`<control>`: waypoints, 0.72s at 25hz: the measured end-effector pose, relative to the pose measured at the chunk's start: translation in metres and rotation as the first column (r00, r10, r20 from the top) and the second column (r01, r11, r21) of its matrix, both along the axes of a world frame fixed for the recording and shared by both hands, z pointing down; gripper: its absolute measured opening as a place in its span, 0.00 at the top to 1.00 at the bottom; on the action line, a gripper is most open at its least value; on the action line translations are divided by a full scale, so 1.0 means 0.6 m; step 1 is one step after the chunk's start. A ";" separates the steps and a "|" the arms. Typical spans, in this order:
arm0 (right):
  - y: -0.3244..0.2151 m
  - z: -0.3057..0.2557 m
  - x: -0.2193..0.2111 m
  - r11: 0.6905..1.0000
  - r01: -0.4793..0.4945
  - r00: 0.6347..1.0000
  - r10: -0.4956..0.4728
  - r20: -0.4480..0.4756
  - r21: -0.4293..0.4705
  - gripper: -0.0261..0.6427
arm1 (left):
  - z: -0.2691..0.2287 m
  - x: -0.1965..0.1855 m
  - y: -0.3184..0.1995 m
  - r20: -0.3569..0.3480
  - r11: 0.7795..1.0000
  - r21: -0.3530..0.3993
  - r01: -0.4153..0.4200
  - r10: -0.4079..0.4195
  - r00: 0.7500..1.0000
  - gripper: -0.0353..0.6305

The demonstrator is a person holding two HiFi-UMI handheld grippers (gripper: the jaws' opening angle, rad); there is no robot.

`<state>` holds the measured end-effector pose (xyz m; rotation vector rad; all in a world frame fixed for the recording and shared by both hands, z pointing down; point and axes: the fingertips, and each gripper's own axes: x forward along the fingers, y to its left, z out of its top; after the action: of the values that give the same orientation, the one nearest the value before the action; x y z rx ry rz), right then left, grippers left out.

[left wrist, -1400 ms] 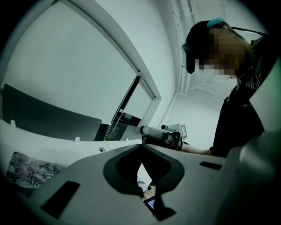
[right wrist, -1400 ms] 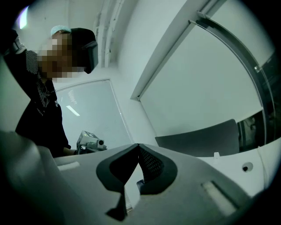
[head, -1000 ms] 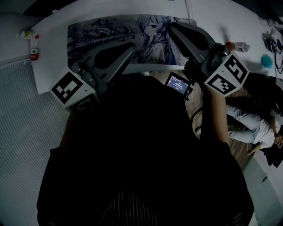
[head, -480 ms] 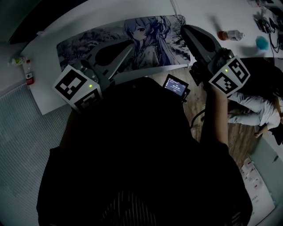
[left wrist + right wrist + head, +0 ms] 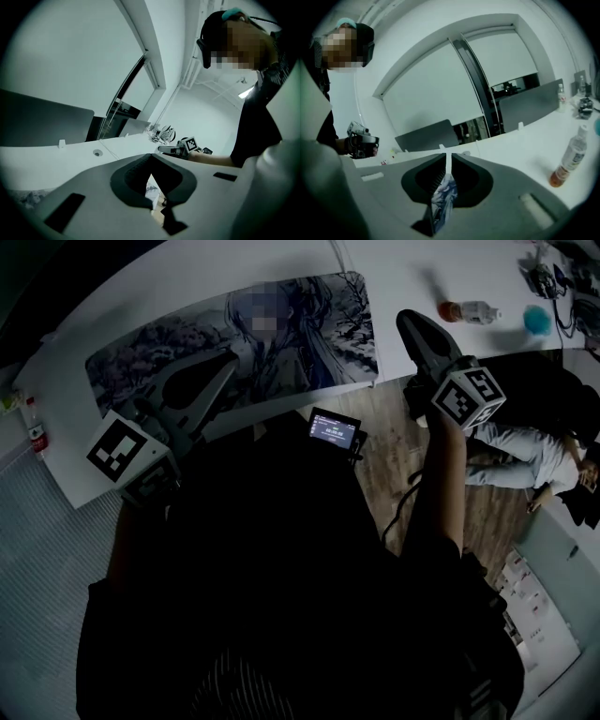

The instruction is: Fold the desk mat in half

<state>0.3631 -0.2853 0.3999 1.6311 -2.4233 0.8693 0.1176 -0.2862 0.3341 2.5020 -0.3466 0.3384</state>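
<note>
The desk mat [image 5: 169, 348], printed with an anime figure, lies flat and unfolded on the white table [image 5: 403, 268]. My left gripper [image 5: 230, 362] hangs over the mat's near edge around its middle. Its jaws meet at the tips [image 5: 151, 155] with nothing between them. My right gripper [image 5: 405, 319] is just past the mat's right end, by the table's near edge. Its jaws [image 5: 448, 157] have just been opening and show a thin slit. A strip of the mat [image 5: 443, 199] shows through the gap lower down; the pads do not press on it.
A plastic bottle [image 5: 469, 310] lies on the table to the right of the mat, with a teal object [image 5: 536, 319] and cables beyond. A small lit screen [image 5: 335, 429] sits at my chest. A person [image 5: 525, 451] is on the wooden floor at the right.
My right gripper has come down and moved from over the mat's right end to just beyond it. The left gripper has sunk a little over the mat. The mat has not moved.
</note>
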 end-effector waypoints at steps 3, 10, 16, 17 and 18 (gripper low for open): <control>-0.006 0.055 0.041 0.997 -0.052 0.998 0.050 -0.028 -0.059 0.92 | 0.017 -0.012 0.006 0.018 1.000 -0.012 -0.002 0.002 1.000 0.93; -0.002 0.202 0.078 0.973 -0.082 0.996 0.075 -0.041 -0.218 0.85 | 0.027 -0.049 0.013 0.027 0.998 -0.049 0.046 -0.045 0.999 0.93; 0.009 0.309 0.072 0.925 -0.072 0.995 0.040 -0.093 -0.374 0.80 | 0.037 -0.079 0.009 0.046 0.993 -0.058 0.098 -0.095 0.994 0.93; 0.013 0.325 0.071 0.916 -0.072 0.994 0.035 -0.099 -0.395 0.78 | 0.041 -0.084 0.011 0.050 0.992 -0.061 0.107 -0.104 0.993 0.93; 0.016 0.339 0.072 0.907 -0.073 0.994 0.031 -0.105 -0.415 0.77 | 0.045 -0.087 0.013 0.052 0.991 -0.066 0.118 -0.114 0.992 0.93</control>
<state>0.4061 -0.2759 0.6030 1.5344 -1.9582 1.1894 0.0651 -0.2782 0.3608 2.3975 -0.4894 0.3577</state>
